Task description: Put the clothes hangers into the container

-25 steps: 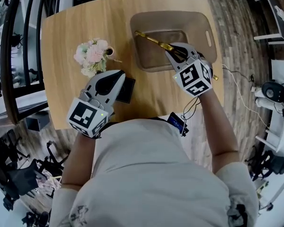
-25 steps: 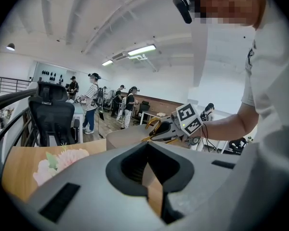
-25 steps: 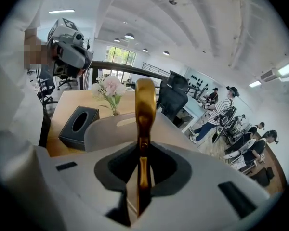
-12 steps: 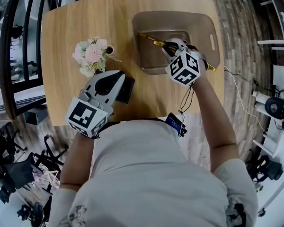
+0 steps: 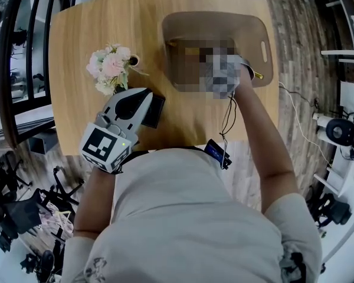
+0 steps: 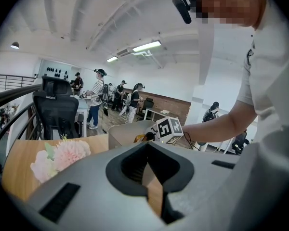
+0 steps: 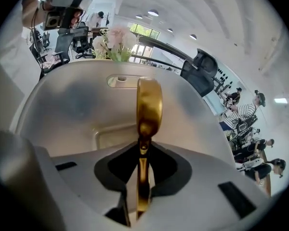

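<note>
Right gripper (image 7: 142,167): reaches down into the container (image 7: 77,109); fingers (image 7: 173,170) set narrow and clamped on the hanger (image 7: 149,105).
Hanger: gold metal. Its thin stem is pinched dead centre, a finger on each side. The broad looped end stands out past the fingertips, toward the container's far wall.
Hanger contact with the container floor: cannot tell.
Container: beige bin with a handle slot in its far wall, on the far right of the tabletop (image 5: 76,40).
Left gripper (image 6: 149,174): over the near left tabletop, well apart from the container; fingers drawn together, nothing between them.
Flowers (image 5: 109,66): pink bunch just beyond the left gripper.
</note>
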The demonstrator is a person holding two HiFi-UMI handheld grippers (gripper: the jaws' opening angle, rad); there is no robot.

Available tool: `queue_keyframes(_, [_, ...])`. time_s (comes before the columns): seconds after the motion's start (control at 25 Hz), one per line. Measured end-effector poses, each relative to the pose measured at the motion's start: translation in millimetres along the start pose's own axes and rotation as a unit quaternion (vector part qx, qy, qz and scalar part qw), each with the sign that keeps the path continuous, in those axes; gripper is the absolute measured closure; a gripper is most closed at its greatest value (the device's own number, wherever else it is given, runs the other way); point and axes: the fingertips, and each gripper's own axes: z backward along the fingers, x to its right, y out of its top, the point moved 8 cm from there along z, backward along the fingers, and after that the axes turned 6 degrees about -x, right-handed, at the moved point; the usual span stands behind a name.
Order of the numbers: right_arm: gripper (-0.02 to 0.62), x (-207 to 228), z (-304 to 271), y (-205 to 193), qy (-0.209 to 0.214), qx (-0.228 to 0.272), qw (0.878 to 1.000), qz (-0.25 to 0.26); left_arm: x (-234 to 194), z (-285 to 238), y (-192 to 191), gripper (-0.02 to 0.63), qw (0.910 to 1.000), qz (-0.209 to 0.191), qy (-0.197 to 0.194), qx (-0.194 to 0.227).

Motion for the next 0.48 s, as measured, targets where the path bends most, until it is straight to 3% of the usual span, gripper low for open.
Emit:
queue_keyframes(0.28, [0.511,1.2,-9.5,-13.2,0.048,-0.035,0.998,-0.010,3.5,0.7,-2.9,0.600,1.0000,0.005,0.000,0.002])
queue_keyframes(0.48, [0.476,1.5,-6.4,-14.2,0.068,-0.030,0.997,-0.026,2.6,2.0,-4.6,0.600,1.0000,0.004,0.002,0.002])
